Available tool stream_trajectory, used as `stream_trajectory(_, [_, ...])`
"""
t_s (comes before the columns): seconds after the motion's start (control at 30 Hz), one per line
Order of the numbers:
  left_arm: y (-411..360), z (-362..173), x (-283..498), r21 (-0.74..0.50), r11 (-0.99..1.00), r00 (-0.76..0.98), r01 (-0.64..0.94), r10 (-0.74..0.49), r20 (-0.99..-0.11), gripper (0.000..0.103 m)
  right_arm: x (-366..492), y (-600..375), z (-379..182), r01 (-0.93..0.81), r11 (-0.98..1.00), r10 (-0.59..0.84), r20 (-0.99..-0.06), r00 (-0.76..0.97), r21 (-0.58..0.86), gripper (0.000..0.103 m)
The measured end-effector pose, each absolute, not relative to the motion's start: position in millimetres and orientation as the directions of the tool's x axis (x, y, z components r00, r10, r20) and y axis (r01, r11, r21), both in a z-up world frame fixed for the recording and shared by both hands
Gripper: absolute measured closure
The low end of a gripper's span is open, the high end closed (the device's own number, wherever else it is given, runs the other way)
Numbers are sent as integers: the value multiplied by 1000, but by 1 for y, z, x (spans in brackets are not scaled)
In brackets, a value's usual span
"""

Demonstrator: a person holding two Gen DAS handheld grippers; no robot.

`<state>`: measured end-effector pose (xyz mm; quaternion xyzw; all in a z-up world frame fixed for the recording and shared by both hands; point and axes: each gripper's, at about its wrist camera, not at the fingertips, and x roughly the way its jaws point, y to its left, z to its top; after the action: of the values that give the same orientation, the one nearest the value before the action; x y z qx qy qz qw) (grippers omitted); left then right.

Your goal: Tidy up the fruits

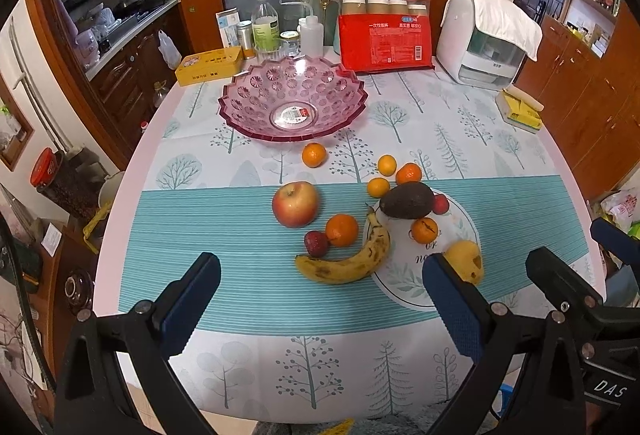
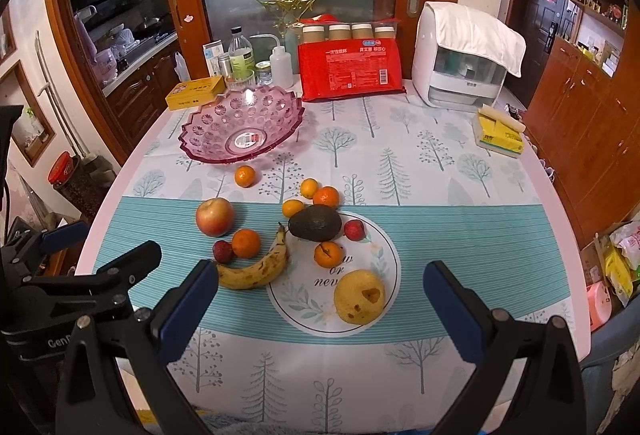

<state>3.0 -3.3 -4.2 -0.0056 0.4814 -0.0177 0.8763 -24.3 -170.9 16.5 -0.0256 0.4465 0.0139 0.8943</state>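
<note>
Pink bowl (image 1: pixel 292 103) holds no fruit; banana (image 1: pixel 348 259) on tablecloth (image 1: pixel 240 275); both grippers' jaws released.

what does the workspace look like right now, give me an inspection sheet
surface: table under a tree-print cloth with a teal striped band
job's things: pink bowl holds no fruit; apple, banana, avocado, pear, strawberries and small oranges lie loose on the cloth
clutter: red cup pack, yellow tin, bottles, white appliance at the far edge
grippers: left gripper and right gripper hover over the near edge, jaws wide apart, holding nothing
cables: nothing seen
surroundings: kitchen on the left, wooden cabinets on the right
</note>
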Motion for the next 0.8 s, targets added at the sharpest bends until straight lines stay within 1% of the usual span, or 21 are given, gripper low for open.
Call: stream_trajectory(0.8, [-4, -1, 1, -42, 999, 536, 25, -49, -843, 2, -25, -172, 16, -48, 998, 0, -800, 600, -36, 0])
